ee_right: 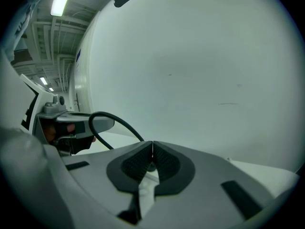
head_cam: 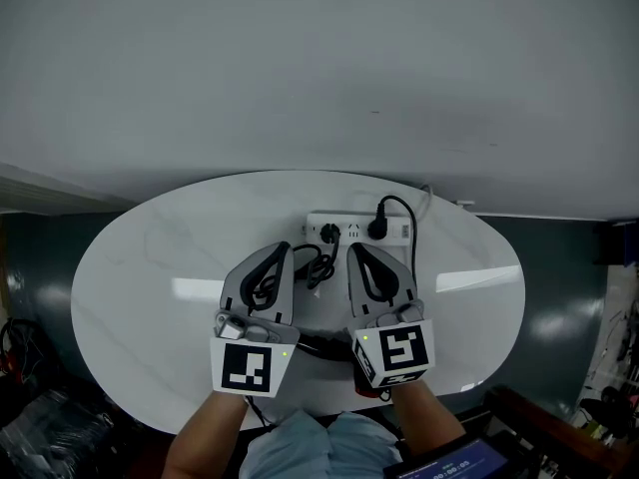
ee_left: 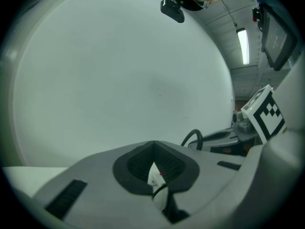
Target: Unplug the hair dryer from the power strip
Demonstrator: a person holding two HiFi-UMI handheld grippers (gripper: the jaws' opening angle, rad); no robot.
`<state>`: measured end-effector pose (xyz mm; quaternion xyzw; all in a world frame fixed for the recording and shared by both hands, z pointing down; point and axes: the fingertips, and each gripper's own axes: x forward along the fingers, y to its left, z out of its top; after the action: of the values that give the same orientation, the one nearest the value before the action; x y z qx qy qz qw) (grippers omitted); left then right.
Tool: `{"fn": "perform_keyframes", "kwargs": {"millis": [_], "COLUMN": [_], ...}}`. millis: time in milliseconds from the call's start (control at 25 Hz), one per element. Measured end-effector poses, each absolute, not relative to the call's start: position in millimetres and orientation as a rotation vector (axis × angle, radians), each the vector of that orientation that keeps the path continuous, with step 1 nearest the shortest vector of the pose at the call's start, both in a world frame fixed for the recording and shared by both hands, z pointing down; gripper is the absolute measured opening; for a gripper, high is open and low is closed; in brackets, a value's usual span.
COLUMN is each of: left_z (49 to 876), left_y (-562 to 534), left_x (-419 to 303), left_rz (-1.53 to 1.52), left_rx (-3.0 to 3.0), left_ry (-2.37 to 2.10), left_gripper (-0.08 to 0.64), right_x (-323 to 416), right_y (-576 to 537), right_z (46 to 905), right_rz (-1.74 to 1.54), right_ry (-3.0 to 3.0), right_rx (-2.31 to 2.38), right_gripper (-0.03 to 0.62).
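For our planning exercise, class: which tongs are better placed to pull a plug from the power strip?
Right, probably: the right tongs, shut, lie nearest the arching-cord plug in the power strip.

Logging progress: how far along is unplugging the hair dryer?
Done: nothing; both black plugs sit in the power strip. In hand: left gripper and right gripper shut, empty, short of the strip. To do: grip the dryer's one and pull it out.

You hold the left gripper [head_cam: 284, 251] and the right gripper [head_cam: 354, 251] side by side, close but apart, both pointing away from you, each with its jaws pressed together tip to tip and empty.
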<state>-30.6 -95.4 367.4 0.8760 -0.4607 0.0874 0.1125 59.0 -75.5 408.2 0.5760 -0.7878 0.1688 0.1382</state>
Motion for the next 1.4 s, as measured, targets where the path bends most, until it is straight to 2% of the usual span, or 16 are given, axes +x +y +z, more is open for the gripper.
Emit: {"fn": "perform_keyframes", "kwargs": {"millis": [640, 840, 1040, 1400], "left_z": [412, 417, 424, 430], "left_y": [-108, -108, -107, -105], "left_x": [-15, -4, 0, 2], "left_rz": [0.333, 0.504, 0.529, 0.542], "left_rx": [2.614, 2.846, 2.858, 2.851], "left_ry": [-1.223, -1.075, -1.022, -0.953], "left_gripper": [-0.002, -0.002, -0.002, -0.002], "right_x": [47, 45, 43, 40], "right_y": [-81, -88, -93, -98], "right_z": [447, 447, 447, 437], "right_rz": [0.541, 0.523, 0.501, 0.514], "right_ry": [-2.261, -2.268, -2.283, -2.311], "right_rx": [1.561, 1.574, 1.575, 1.58], "right_gripper": [0.003, 0.003, 0.005, 0.051]}}
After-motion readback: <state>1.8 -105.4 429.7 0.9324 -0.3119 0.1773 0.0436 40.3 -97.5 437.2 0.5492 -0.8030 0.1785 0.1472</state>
